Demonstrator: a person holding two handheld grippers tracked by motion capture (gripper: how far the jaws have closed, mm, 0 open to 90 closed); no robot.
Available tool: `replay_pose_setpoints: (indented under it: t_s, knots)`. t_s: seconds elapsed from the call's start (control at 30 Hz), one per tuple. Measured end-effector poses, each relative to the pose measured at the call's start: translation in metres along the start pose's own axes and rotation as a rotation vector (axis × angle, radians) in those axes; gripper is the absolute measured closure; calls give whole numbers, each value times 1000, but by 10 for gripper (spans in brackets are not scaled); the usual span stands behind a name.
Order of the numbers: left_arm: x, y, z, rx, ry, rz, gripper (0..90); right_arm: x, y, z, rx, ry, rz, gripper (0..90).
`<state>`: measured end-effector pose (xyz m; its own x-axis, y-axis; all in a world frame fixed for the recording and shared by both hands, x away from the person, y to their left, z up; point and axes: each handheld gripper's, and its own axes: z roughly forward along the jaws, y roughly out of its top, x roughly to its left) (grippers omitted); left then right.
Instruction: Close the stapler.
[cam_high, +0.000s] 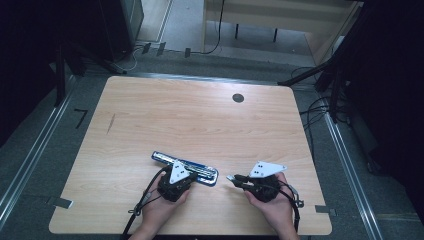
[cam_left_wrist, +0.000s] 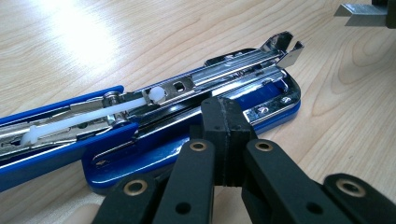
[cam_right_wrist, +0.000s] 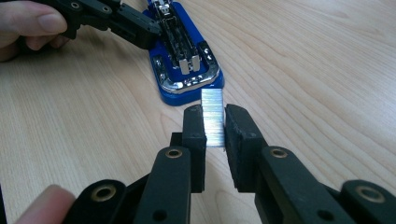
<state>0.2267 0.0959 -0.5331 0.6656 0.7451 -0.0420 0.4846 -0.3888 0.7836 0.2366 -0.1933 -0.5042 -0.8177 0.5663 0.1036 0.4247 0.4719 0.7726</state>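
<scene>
A blue stapler (cam_high: 202, 172) lies opened flat on the wooden table, its chrome magazine (cam_left_wrist: 233, 70) exposed with a white pusher rod inside. My left gripper (cam_left_wrist: 223, 116) is shut with nothing between its jaws, and its tips rest against the stapler's blue base (cam_right_wrist: 184, 70) beside the magazine. My right gripper (cam_right_wrist: 214, 126) is shut on a silver strip of staples (cam_right_wrist: 212, 116), held a little above the table just off the stapler's front end. In the high view the left gripper (cam_high: 186, 176) sits over the stapler and the right gripper (cam_high: 237, 179) points left toward it.
The table (cam_high: 200, 120) has a round dark cable hole (cam_high: 238, 98) at the back right and a dark scratch (cam_high: 110, 123) at the left. Both hands are close to the front edge. Cables and stand legs lie on the floor around the table.
</scene>
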Motion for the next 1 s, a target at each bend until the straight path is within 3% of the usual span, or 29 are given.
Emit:
replay_pose_setpoints:
  t_s: [1.0]
  knots:
    - [0,0,0,-3,-2,-7,900,-3,26,2,13,25,-33,798]
